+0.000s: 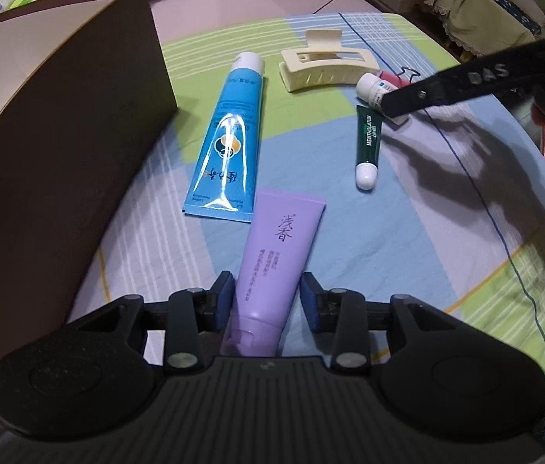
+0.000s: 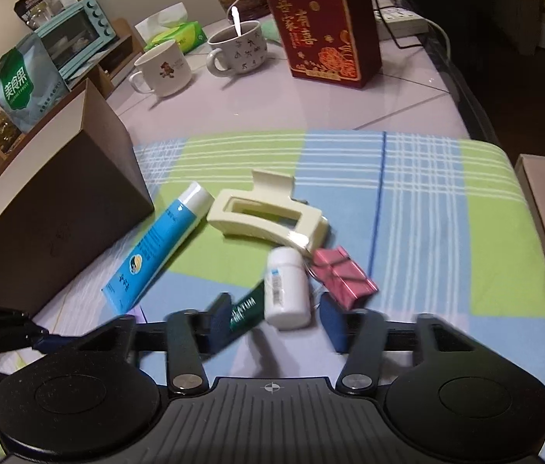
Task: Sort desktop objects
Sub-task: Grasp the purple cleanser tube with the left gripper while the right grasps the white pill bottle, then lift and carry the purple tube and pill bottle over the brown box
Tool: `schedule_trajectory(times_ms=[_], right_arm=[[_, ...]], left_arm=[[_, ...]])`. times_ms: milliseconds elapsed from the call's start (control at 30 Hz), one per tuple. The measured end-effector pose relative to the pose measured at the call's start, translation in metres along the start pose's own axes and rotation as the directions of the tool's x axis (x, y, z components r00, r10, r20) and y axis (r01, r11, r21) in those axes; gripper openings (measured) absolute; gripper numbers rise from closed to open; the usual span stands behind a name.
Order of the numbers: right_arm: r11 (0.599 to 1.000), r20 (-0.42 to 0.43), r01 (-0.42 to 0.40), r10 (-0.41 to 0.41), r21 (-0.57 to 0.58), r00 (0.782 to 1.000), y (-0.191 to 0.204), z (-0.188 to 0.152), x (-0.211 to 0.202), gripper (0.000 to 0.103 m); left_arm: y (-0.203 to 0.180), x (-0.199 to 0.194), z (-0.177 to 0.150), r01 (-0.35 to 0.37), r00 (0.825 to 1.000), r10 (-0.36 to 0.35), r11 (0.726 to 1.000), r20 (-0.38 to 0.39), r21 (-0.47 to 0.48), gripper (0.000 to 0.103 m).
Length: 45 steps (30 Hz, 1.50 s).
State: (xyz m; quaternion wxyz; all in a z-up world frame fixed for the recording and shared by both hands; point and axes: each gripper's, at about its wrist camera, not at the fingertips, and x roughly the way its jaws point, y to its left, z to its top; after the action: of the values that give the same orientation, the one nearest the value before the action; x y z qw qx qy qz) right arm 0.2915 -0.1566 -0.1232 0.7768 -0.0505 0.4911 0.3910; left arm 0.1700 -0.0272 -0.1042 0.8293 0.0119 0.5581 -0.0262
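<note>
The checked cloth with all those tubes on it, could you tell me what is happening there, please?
A person is sorting toiletries with two handheld grippers. The left gripper stands open around the purple tube, not yet closed on it. The right gripper is open around the small white bottle. The blue tube, the cream hair claw and the green lip balm tube lie on the cloth.

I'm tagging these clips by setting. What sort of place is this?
Most likely a home dining or kitchen table: mugs and a tissue pack stand on it, a small mint-green toaster oven sits on a shelf behind, and toiletries lie on a plaid cloth.
</note>
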Motion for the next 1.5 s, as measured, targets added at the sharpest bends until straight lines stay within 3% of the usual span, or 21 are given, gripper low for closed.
schedule_trajectory(times_ms=[67, 100, 433, 467, 500, 567, 600, 633, 767, 867, 933, 967, 1000, 1233, 1500], right_arm=[[1.0, -0.005, 0.021, -0.021, -0.01, 1.0, 0.001, 0.0, 0.006, 0.038], [0.999, -0.005, 0.035, -0.035, -0.021, 0.999, 0.001, 0.0, 0.008, 0.027], [0.999, -0.139, 0.003, -0.011, -0.054, 0.99, 0.004, -0.044, -0.021, 0.026], [0.998, -0.153, -0.001, -0.008, -0.062, 0.988, 0.006, -0.05, -0.024, 0.027], [0.998, -0.159, -0.002, -0.007, -0.058, 0.987, 0.006, -0.055, -0.027, 0.027], [0.999, -0.157, -0.002, -0.005, -0.049, 0.988, 0.007, -0.064, -0.031, 0.041], [0.999, -0.148, 0.004, -0.011, -0.047, 0.989, 0.007, -0.066, -0.032, 0.057], [0.999, -0.14, 0.014, -0.02, -0.05, 0.99, 0.009, -0.066, -0.032, 0.061], [0.997, -0.119, 0.047, -0.055, -0.065, 0.991, 0.015, -0.064, -0.027, 0.06], [0.994, -0.09, 0.07, -0.078, -0.084, 0.993, 0.019, -0.062, -0.022, 0.06], [0.988, -0.08, 0.093, -0.104, -0.125, 0.991, 0.025, -0.063, -0.02, 0.047], [0.983, -0.076, 0.105, -0.117, -0.148, 0.99, 0.029, -0.063, -0.02, 0.031], [0.979, -0.081, 0.115, -0.129, -0.167, 0.988, 0.032, -0.065, -0.02, 0.027], [0.964, -0.108, 0.127, -0.155, -0.235, 0.982, 0.048, -0.094, -0.033, 0.026], [0.993, -0.111, 0.019, -0.032, -0.116, 0.993, 0.058, -0.102, -0.059, 0.026]], left_arm=[[0.0, -0.001, -0.002, 0.0, 1.0, 0.0, 1.0, 0.003, 0.003, 0.033], [0.001, -0.001, -0.002, 0.001, 1.0, -0.001, 1.0, 0.004, 0.005, 0.033], [0.002, -0.009, -0.018, 0.025, 0.999, -0.025, 1.0, -0.028, 0.008, 0.027], [0.002, -0.01, -0.02, 0.027, 0.999, -0.027, 1.0, -0.027, 0.004, 0.029], [0.003, -0.011, -0.022, 0.028, 0.999, -0.028, 1.0, -0.026, -0.001, 0.04], [0.005, -0.01, -0.024, 0.016, 1.0, -0.016, 1.0, -0.017, -0.02, 0.049], [0.006, -0.009, -0.023, 0.012, 1.0, -0.013, 0.999, -0.015, -0.029, 0.049], [0.007, -0.008, -0.022, 0.012, 1.0, -0.012, 0.999, -0.013, -0.034, 0.049], [0.001, -0.002, -0.017, -0.014, 1.0, 0.014, 1.0, 0.002, 0.013, 0.048], [-0.002, -0.002, -0.016, -0.006, 1.0, 0.006, 1.0, 0.012, 0.022, 0.037], [-0.006, -0.004, -0.017, -0.005, 1.0, 0.004, 0.999, 0.015, 0.036, 0.03], [-0.009, -0.005, -0.018, -0.007, 1.0, 0.006, 0.999, 0.014, 0.045, 0.029], [-0.01, -0.006, -0.02, -0.007, 1.0, 0.006, 0.999, 0.01, 0.047, 0.029], [-0.015, -0.018, -0.043, -0.001, 1.0, 0.001, 1.0, -0.005, 0.022, 0.028], [-0.002, -0.053, -0.065, 0.009, 1.0, -0.008, 1.0, 0.03, -0.017, 0.028]])
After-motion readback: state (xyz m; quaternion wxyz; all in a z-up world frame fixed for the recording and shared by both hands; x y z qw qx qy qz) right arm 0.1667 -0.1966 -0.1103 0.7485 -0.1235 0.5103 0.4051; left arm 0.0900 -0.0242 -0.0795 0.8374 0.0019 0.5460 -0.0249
